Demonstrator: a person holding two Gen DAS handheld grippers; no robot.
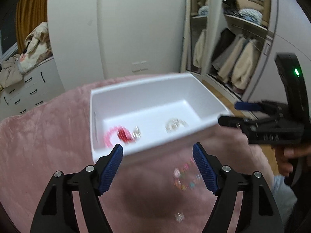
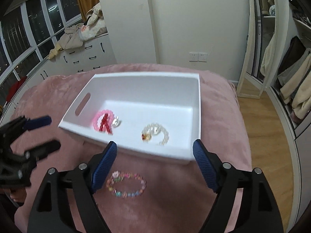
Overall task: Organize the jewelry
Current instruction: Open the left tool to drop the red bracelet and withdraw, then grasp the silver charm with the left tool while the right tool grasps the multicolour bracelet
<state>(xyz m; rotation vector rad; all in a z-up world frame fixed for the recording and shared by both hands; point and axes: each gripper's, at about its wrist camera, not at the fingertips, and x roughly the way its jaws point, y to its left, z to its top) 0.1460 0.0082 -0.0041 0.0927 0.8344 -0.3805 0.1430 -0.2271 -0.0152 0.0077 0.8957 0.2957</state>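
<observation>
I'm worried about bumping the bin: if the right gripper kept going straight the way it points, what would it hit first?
Probably the white bin's near wall, centred between the open right gripper's fingers; depth is unclear.

A white rectangular plastic bin [image 2: 171, 89] sits on a pink plush blanket [image 2: 219, 128]. Inside, a pink beaded bracelet [image 2: 97, 119] lies at left, a white pearl bracelet [image 2: 165, 134] at right. In front of the bin, a multicoloured beaded bracelet [image 2: 126, 184] lies on the blanket.

2 downward wrist views, shared bin [image 1: 147, 95]
</observation>
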